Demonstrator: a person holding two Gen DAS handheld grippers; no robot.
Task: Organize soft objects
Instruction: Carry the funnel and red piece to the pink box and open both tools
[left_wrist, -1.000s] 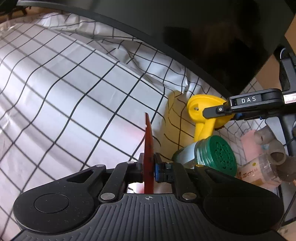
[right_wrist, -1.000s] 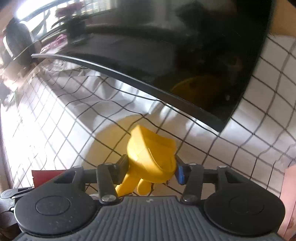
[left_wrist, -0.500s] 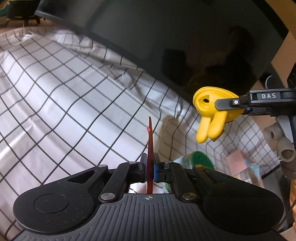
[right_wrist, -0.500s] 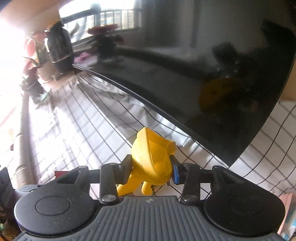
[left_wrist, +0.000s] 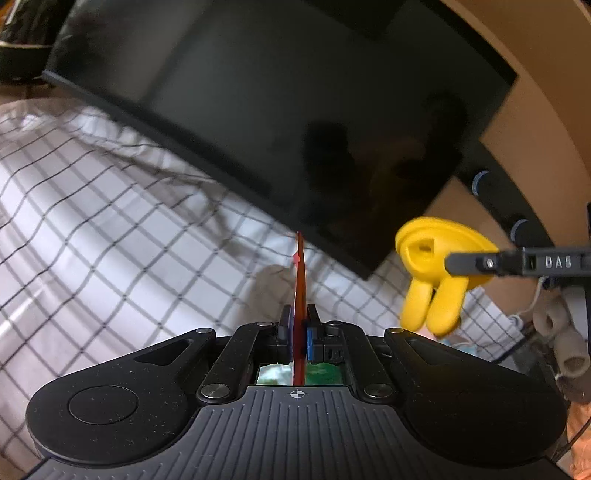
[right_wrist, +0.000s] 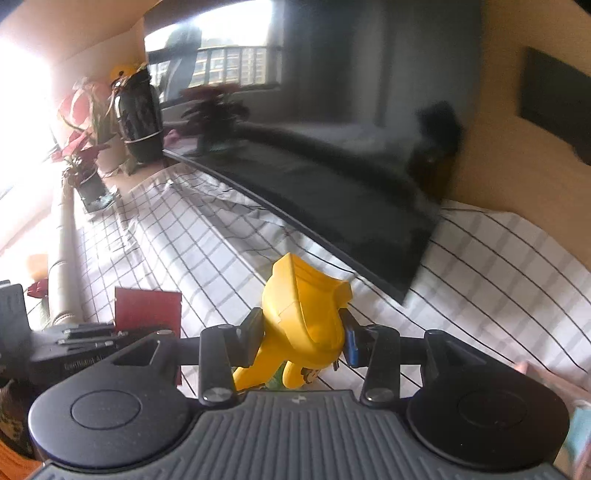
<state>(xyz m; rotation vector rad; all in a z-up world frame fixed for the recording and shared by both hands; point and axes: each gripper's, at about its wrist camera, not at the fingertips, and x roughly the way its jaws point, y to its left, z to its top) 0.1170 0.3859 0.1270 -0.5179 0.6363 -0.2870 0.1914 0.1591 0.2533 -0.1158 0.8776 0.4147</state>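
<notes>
My left gripper (left_wrist: 298, 326) is shut on a thin red flat piece (left_wrist: 300, 288), seen edge-on and standing upright between the pads. In the right wrist view the same red piece (right_wrist: 147, 308) shows its face at the left. My right gripper (right_wrist: 304, 332) is shut on a yellow soft toy (right_wrist: 306, 310), its two legs hanging below the jaws. In the left wrist view the yellow toy (left_wrist: 432, 266) hangs in the air at the right, with one right finger (left_wrist: 517, 261) across it. Both things are held above the checked cloth (left_wrist: 110, 229).
A large black TV screen (right_wrist: 332, 173) leans along the back of the cloth-covered surface. Potted plants (right_wrist: 81, 155) and a dark vase (right_wrist: 138, 118) stand at the far left by a bright window. A green-topped item (left_wrist: 325, 373) shows under the left jaws.
Both grippers have risen with the red piece and the yellow toy still held. The green-lidded jar and bottles have dropped out of the left wrist view; more of the screen shows.
</notes>
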